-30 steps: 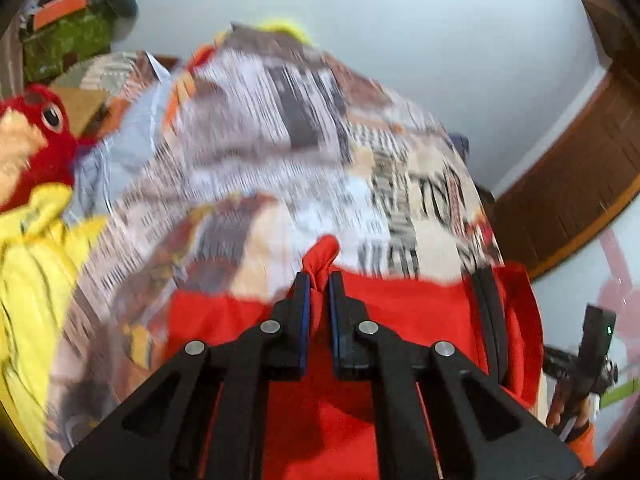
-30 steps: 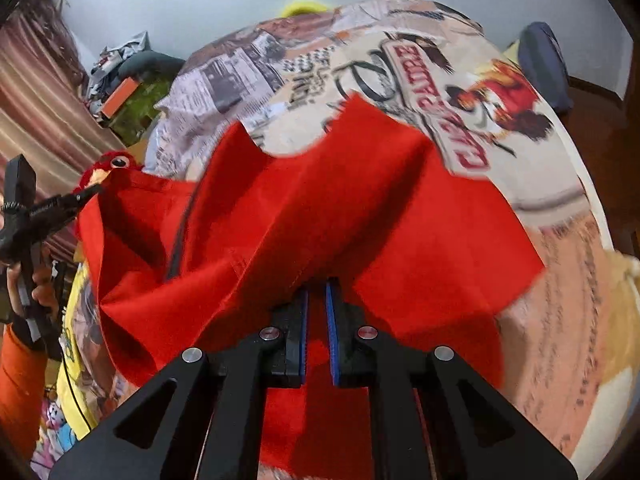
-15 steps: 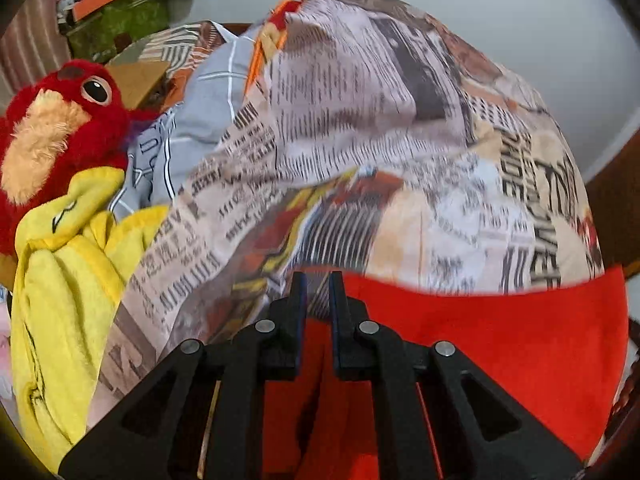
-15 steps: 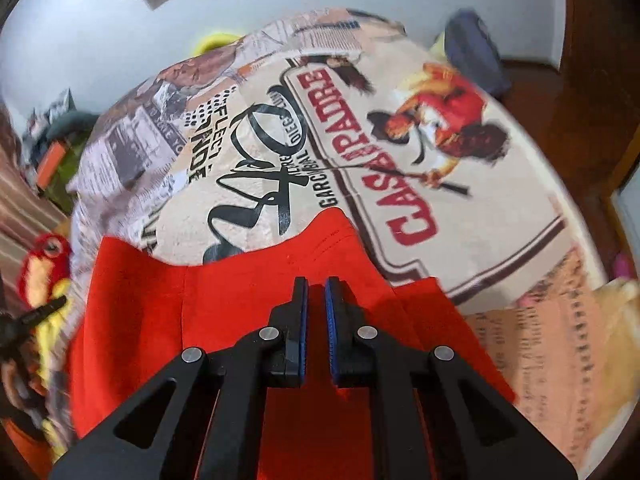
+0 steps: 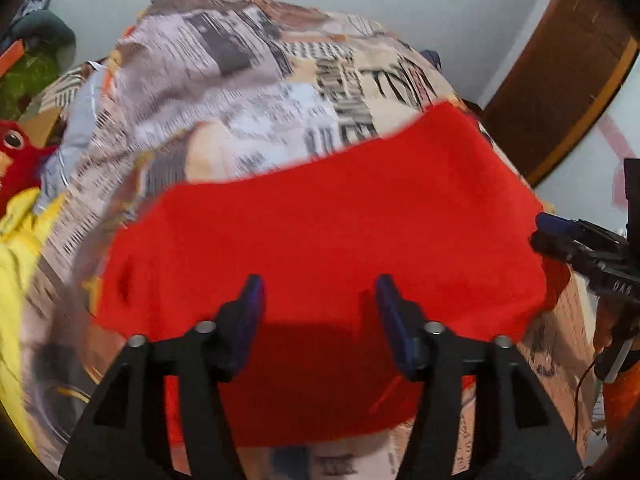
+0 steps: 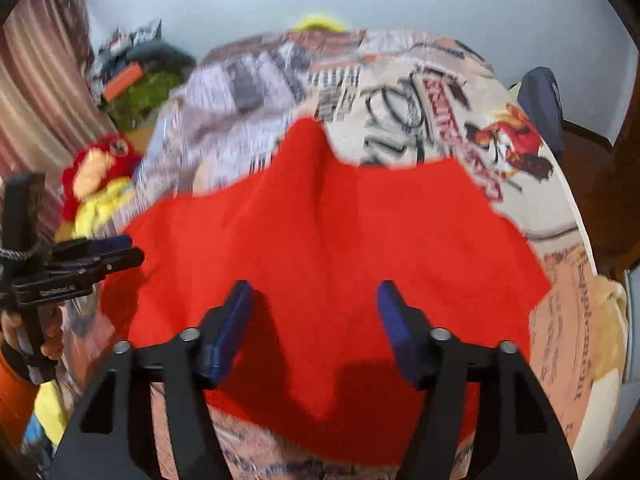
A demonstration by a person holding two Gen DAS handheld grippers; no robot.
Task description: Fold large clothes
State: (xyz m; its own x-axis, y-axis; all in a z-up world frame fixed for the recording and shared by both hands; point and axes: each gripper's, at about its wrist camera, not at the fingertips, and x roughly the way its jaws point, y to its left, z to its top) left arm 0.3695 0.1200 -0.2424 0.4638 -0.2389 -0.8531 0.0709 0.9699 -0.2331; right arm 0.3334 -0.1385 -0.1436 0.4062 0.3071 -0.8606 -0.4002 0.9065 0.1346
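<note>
A large red garment (image 5: 320, 232) lies spread on a bed with a newspaper-print cover (image 5: 248, 92). It also shows in the right wrist view (image 6: 340, 240), with a pointed flap toward the far side. My left gripper (image 5: 318, 292) is open and empty just above the garment's near part. My right gripper (image 6: 314, 300) is open and empty over the garment too. The right gripper shows at the right edge of the left wrist view (image 5: 580, 248). The left gripper shows at the left edge of the right wrist view (image 6: 80, 260).
A red plush bird (image 6: 96, 172) and a yellow garment (image 5: 16, 248) lie at the bed's left side. Clutter (image 6: 136, 76) sits by a curtain at far left. A dark blue item (image 6: 540, 104) lies at the bed's far right, near wooden furniture (image 5: 560, 80).
Both grippers were shut on the red garment and have opened, letting it go. The garment now lies flat on the bed and both grippers have drawn back.
</note>
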